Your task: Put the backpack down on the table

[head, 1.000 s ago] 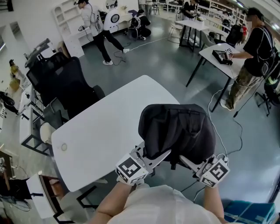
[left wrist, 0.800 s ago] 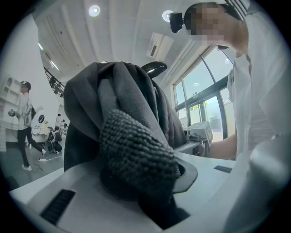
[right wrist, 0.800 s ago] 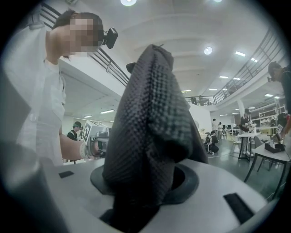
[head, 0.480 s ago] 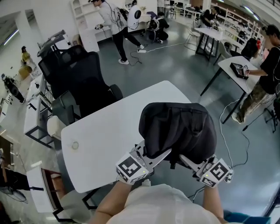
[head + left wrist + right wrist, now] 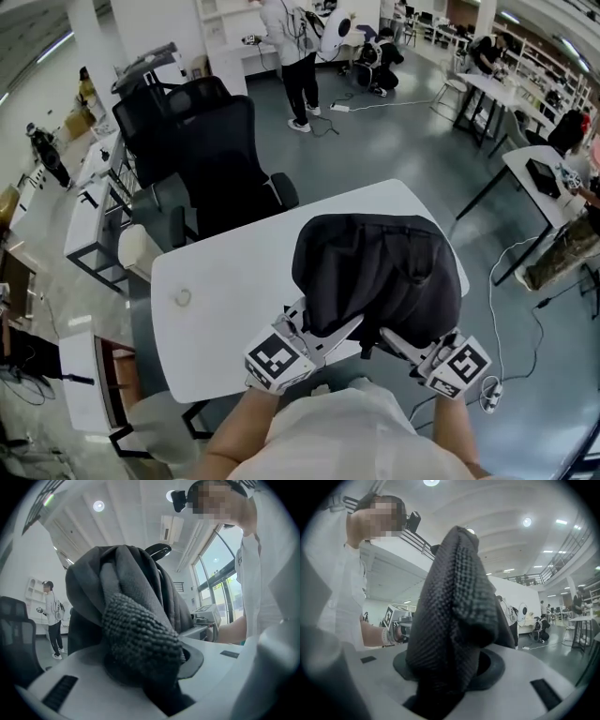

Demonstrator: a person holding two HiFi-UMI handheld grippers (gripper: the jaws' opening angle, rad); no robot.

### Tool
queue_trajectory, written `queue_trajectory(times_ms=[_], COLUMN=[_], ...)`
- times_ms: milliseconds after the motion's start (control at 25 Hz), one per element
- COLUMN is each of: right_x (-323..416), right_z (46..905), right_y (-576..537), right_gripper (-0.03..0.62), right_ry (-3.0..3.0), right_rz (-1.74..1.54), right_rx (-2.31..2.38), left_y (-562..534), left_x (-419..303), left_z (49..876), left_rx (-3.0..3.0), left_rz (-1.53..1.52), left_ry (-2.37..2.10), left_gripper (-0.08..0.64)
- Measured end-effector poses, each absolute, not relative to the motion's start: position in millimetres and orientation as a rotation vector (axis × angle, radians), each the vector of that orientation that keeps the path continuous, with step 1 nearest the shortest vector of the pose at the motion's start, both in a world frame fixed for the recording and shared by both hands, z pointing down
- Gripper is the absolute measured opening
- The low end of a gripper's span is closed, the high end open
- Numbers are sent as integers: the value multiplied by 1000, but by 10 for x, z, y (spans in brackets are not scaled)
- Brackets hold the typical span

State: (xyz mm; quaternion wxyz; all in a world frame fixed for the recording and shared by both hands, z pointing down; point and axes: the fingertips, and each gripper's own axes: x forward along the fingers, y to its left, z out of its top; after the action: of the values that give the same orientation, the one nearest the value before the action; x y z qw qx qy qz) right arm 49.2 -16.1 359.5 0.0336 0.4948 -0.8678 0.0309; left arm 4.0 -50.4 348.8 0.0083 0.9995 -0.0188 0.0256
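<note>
A dark grey backpack (image 5: pixel 375 272) hangs in front of me between both grippers, over the near right part of the white table (image 5: pixel 234 291). My left gripper (image 5: pixel 330 332) is shut on a padded mesh shoulder strap (image 5: pixel 140 639), which fills the space between its white jaws in the left gripper view. My right gripper (image 5: pixel 398 343) is shut on the other mesh strap (image 5: pixel 450 616), which rises out of its jaws. Both grippers point level, away from my body. The pack's bottom and its contact with the table are hidden.
Two black office chairs (image 5: pixel 216 159) stand at the table's far left side. A small round thing (image 5: pixel 182 297) lies on the table's left part. Other tables (image 5: pixel 548 173) and people (image 5: pixel 295 47) are further back. Cables (image 5: pixel 492 394) lie on the floor at right.
The backpack and both grippers have moved sideways with me. Before, the pack hung past the table's right edge; now it is over the table's right end. Both grips are unchanged.
</note>
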Motion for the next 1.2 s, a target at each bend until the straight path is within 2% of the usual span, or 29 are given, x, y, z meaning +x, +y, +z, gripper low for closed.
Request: queue_trajectory(times_ms=[800, 1200], right_x=[326, 276], right_z=[3797, 4198], right_y=[-1577, -2394], right_gripper=[201, 202], right_ry=[-2847, -2902], right_rz=[122, 161], right_rx=[1074, 858], left_y=[-1761, -2496], left_x=[-210, -269], left_z=[3675, 4092], left_rx=[3020, 2920], left_rz=[90, 111], left_ry=[-552, -791], left_gripper=[120, 120])
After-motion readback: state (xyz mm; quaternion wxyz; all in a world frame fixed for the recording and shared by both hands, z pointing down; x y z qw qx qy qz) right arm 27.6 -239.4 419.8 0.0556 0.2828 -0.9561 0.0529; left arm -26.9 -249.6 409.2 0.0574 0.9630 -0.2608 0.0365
